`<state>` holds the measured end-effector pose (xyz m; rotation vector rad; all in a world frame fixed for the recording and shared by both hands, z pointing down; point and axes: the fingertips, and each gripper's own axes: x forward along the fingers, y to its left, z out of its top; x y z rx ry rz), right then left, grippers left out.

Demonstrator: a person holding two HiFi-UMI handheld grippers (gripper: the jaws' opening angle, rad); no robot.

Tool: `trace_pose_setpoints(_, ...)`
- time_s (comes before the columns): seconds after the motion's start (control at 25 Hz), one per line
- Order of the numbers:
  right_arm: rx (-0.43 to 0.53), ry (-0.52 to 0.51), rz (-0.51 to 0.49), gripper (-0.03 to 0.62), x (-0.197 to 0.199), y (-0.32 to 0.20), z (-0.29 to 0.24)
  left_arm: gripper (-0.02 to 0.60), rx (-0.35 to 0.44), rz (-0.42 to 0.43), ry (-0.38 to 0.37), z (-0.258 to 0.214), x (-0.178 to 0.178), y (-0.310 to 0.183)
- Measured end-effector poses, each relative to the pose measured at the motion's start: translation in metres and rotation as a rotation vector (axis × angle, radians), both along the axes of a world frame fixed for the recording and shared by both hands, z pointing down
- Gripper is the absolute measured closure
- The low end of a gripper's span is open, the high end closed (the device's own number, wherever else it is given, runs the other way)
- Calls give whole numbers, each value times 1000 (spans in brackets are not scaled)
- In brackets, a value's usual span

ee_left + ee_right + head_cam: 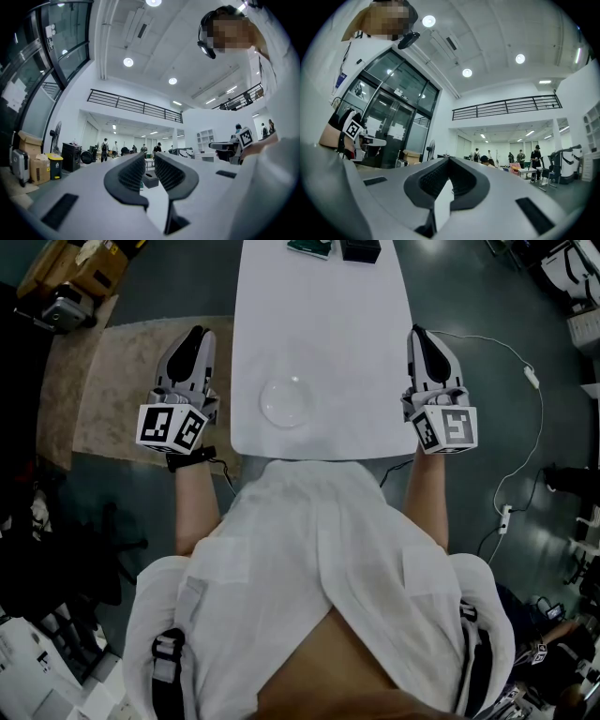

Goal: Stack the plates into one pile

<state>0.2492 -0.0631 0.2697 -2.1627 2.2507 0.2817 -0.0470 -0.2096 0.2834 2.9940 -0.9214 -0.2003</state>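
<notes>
While the clear plate (pixel 286 401) sits empty, left tool (pixel 196 334) gapes narrowly, right tool (pixel 416 332) closed.

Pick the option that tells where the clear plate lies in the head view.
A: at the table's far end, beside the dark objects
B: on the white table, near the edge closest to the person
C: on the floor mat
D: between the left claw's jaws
B: the clear plate lies on the white table near its close edge, apart from the left claw and the right claw.
</notes>
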Motion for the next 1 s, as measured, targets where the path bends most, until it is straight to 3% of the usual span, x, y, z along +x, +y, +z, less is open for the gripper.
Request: trace_pose_setpoints(1.0,-2,21,-21,568,-7,1,-9,511,-3,17,3,-5,4,3)
